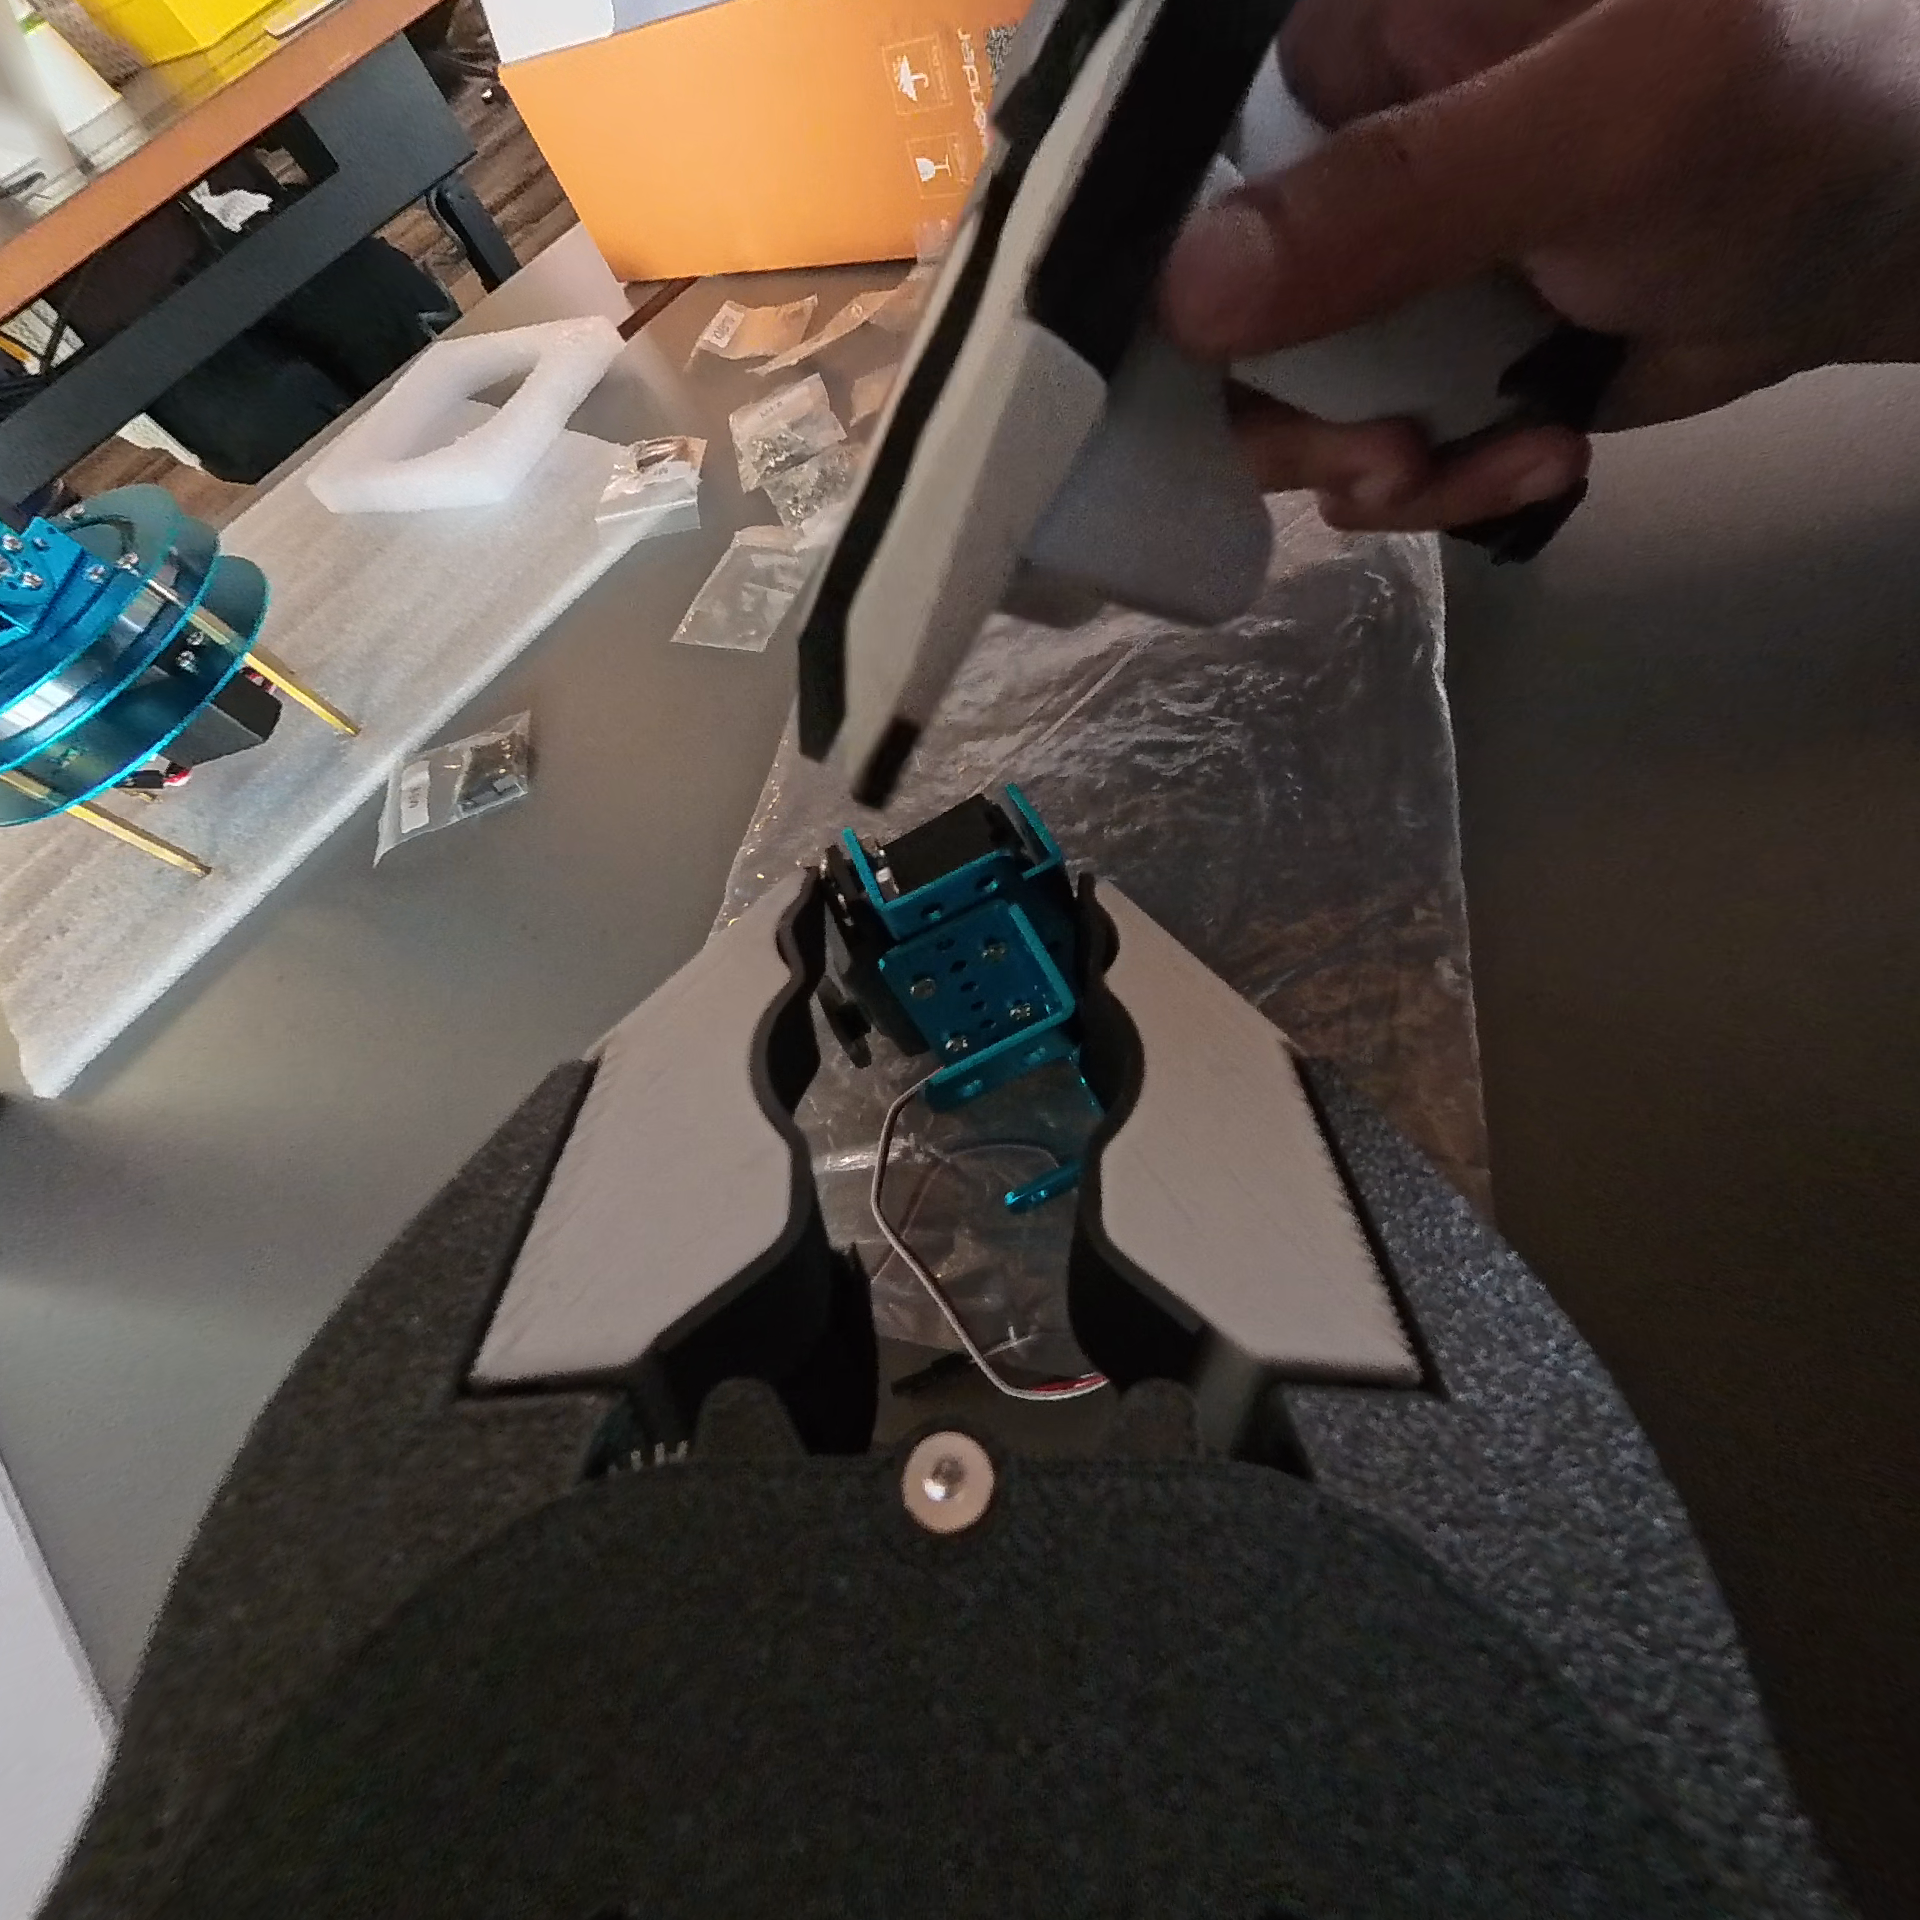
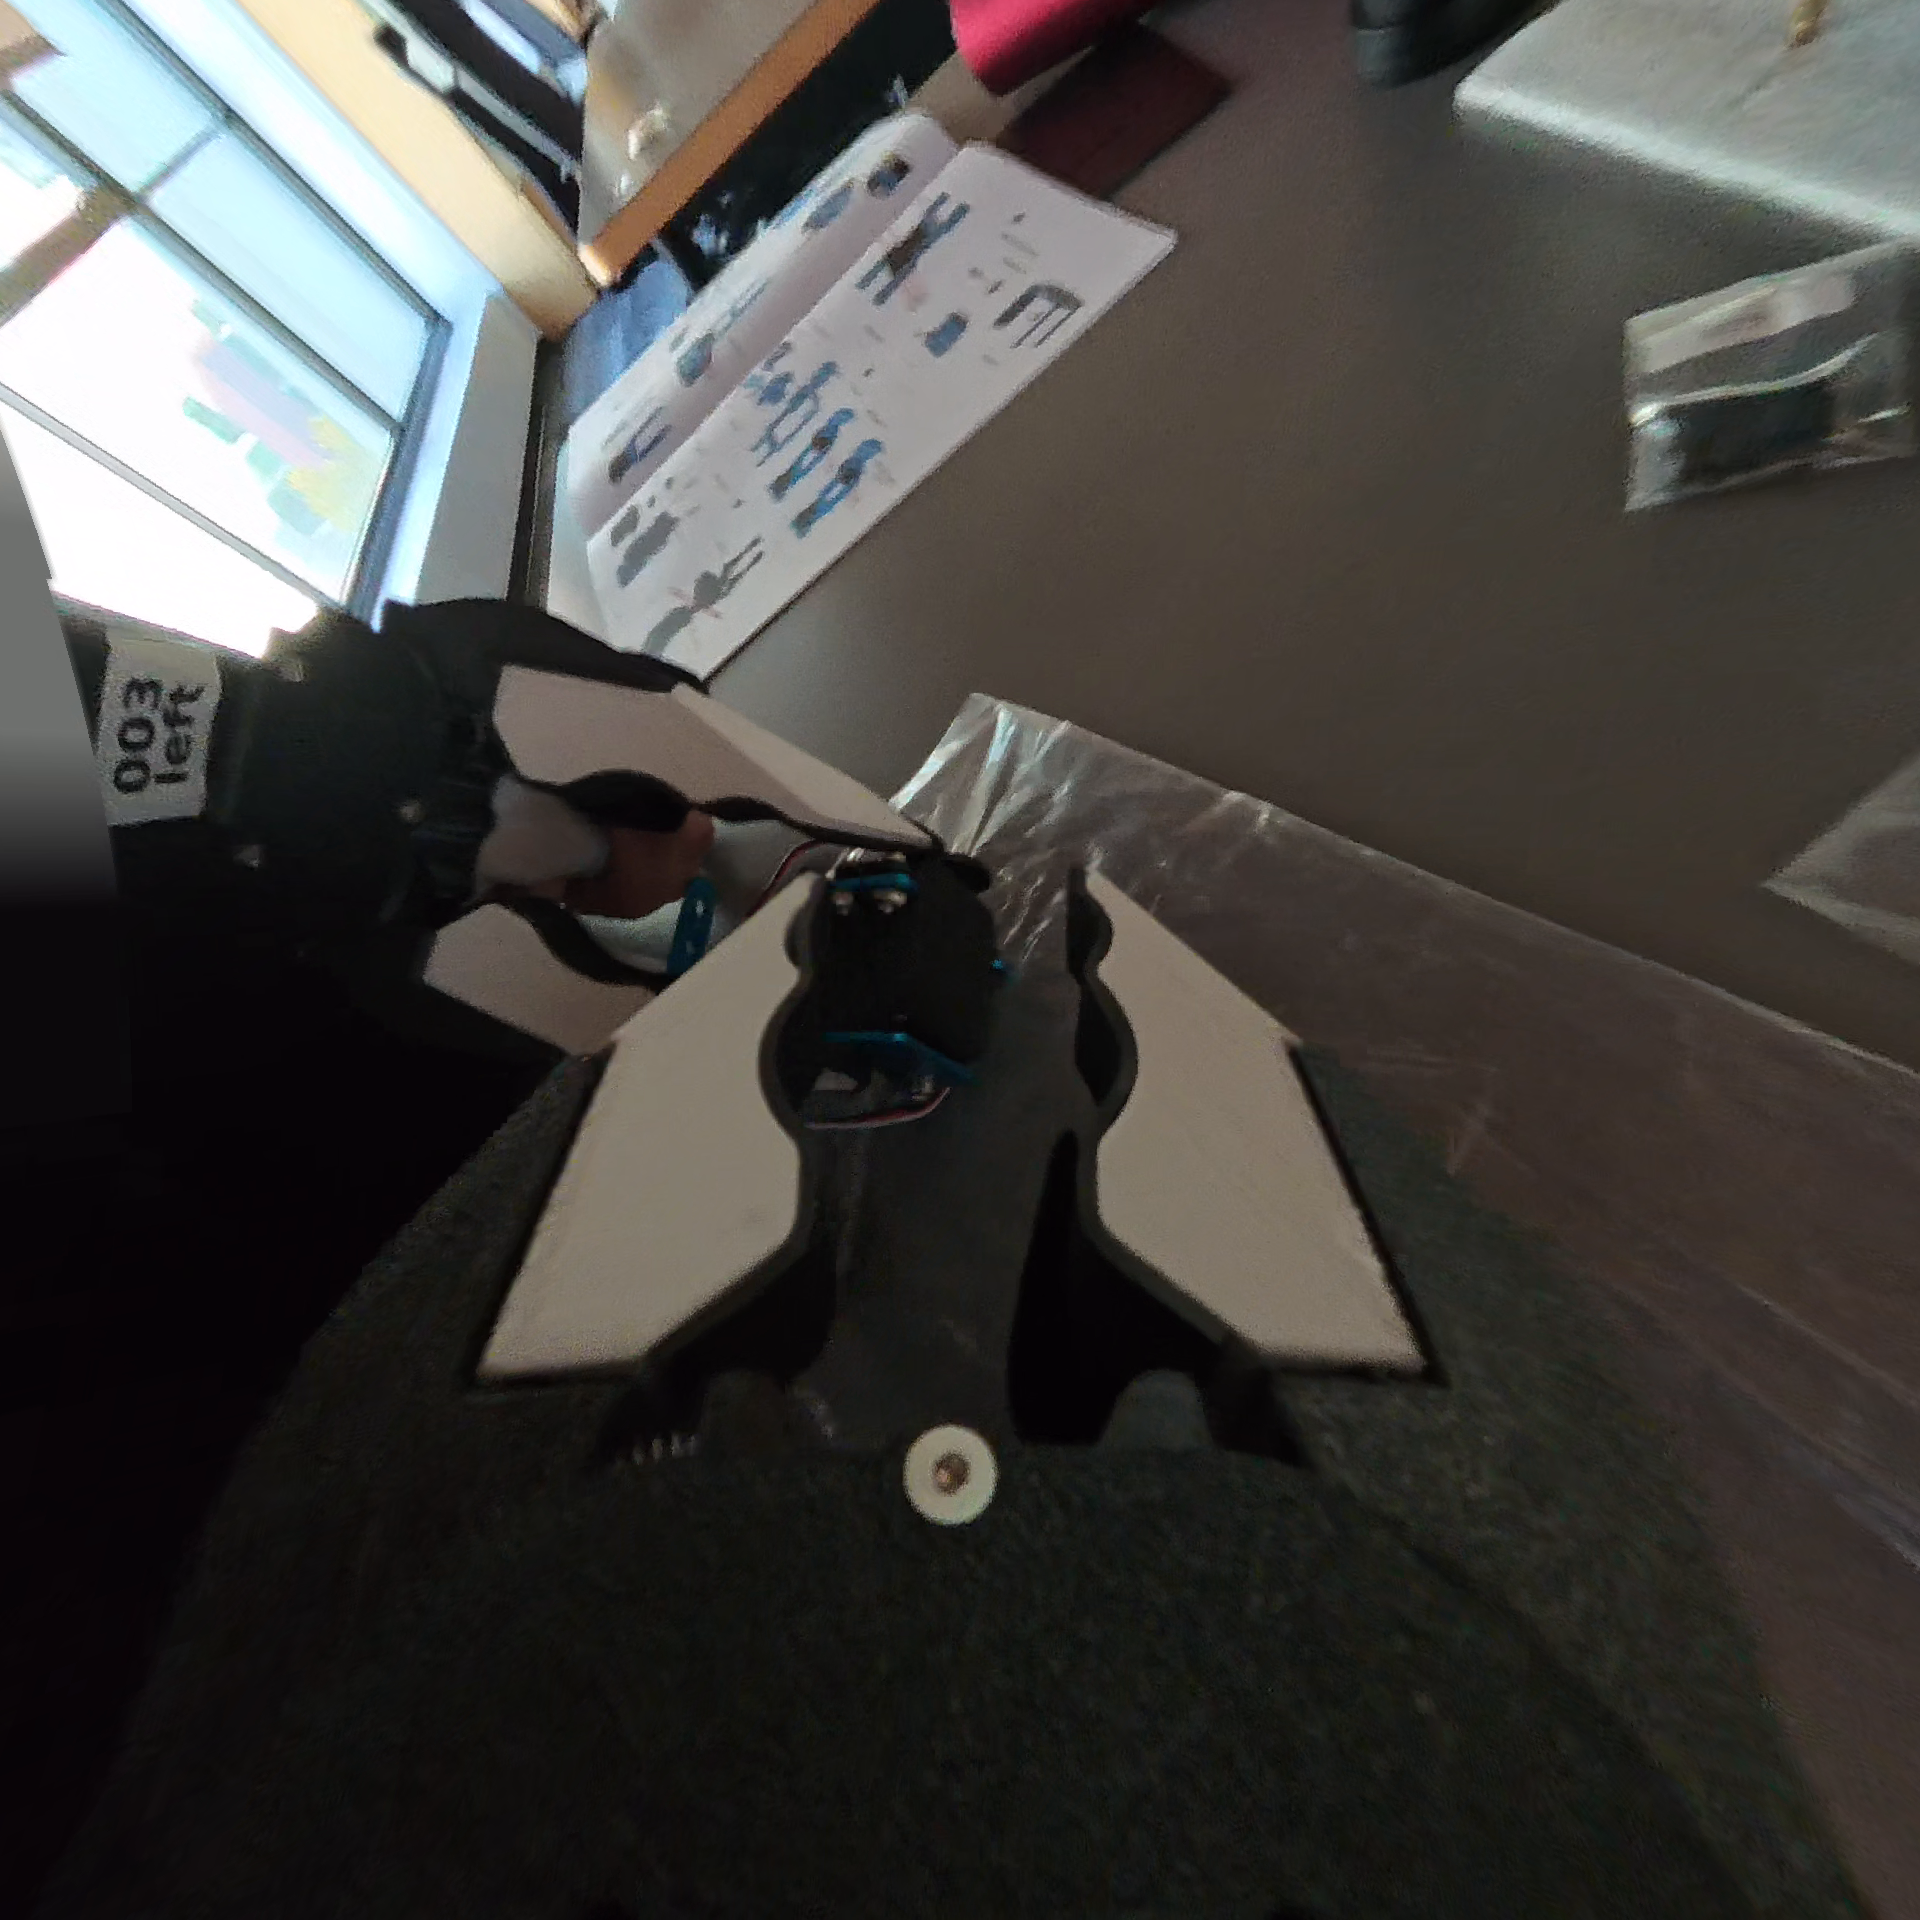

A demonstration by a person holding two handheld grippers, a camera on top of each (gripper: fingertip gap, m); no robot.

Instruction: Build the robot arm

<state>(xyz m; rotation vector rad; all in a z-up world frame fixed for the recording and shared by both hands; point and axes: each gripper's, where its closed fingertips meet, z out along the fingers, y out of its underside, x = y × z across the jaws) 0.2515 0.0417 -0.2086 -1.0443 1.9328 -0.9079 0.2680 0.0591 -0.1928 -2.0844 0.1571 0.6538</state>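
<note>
My left gripper (image 1: 945,883) is shut on a small servo assembly (image 1: 956,966) made of blue metal brackets and a black motor, with a thin wire (image 1: 894,1153) trailing toward me. It is held just above a clear plastic bag (image 1: 1195,748) on the grey table. My right gripper (image 1: 873,748), held by a hand (image 1: 1558,208), comes down from the upper right, its tip just above the assembly. In the right wrist view my right gripper (image 2: 945,883) is open, with the assembly (image 2: 904,966) near its left finger and a gap on the right. The left gripper (image 2: 758,883) holds the assembly from the left.
A round blue acrylic base on brass standoffs (image 1: 114,644) stands at the left on a foam sheet (image 1: 312,727). A white foam frame (image 1: 468,416), several small parts bags (image 1: 468,779) and an orange box (image 1: 748,125) lie beyond. An open picture manual (image 2: 831,395) and a bagged black part (image 2: 1766,395) are on the table. Less than 4 cm separates the two grippers' tips.
</note>
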